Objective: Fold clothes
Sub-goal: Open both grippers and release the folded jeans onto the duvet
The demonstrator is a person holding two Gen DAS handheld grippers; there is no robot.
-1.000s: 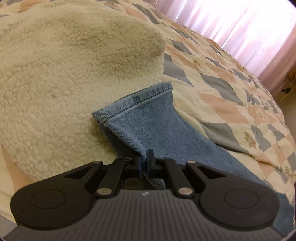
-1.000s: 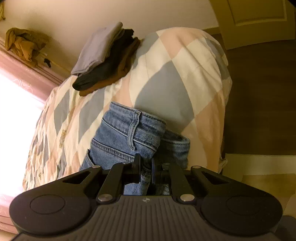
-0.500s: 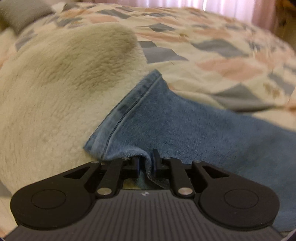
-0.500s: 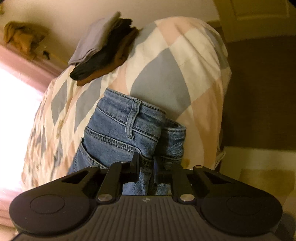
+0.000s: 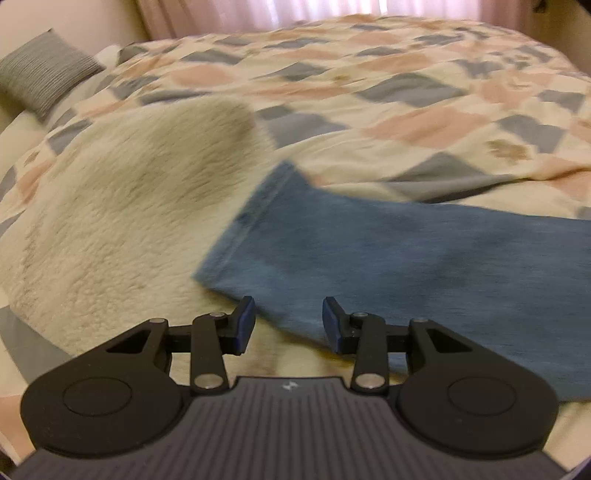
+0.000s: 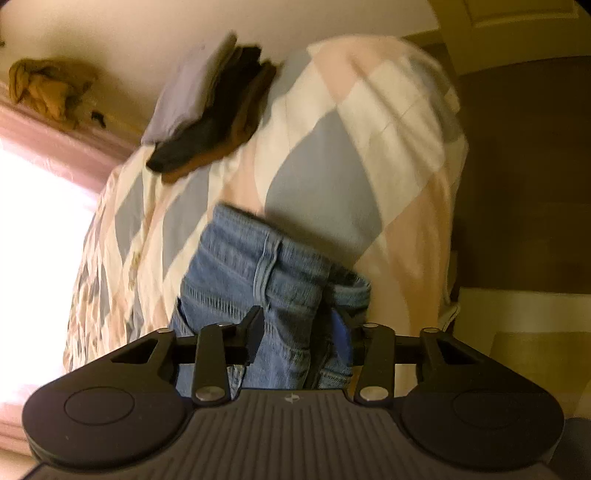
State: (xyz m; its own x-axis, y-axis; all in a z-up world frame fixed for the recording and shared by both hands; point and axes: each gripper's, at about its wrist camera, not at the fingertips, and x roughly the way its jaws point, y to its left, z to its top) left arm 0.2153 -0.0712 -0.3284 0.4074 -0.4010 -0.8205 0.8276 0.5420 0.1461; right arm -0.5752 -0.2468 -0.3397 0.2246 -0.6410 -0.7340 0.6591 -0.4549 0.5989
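Blue jeans lie on the patchwork quilt of a bed. In the left wrist view their leg and hem [image 5: 388, 254] lie flat, the hem end resting against a cream fleece garment [image 5: 122, 206]. My left gripper [image 5: 288, 325] is open just above the leg's near edge and holds nothing. In the right wrist view the jeans' waistband with a belt loop [image 6: 273, 273] lies near the bed's corner. My right gripper [image 6: 297, 338] is open with the waist denim between its jaws, and the pads are not pressing it.
A stack of folded clothes [image 6: 210, 110], grey over black and brown, sits farther along the quilt [image 6: 325, 177]. A grey pillow [image 5: 44, 74] lies at the bed's far left. Pink curtains [image 5: 258, 14] hang behind. Dark floor [image 6: 524, 177] lies beyond the bed corner.
Both grippers have opened and let go of the jeans: the left released the leg hem, the right the waistband. The leg now lies flat on the quilt.
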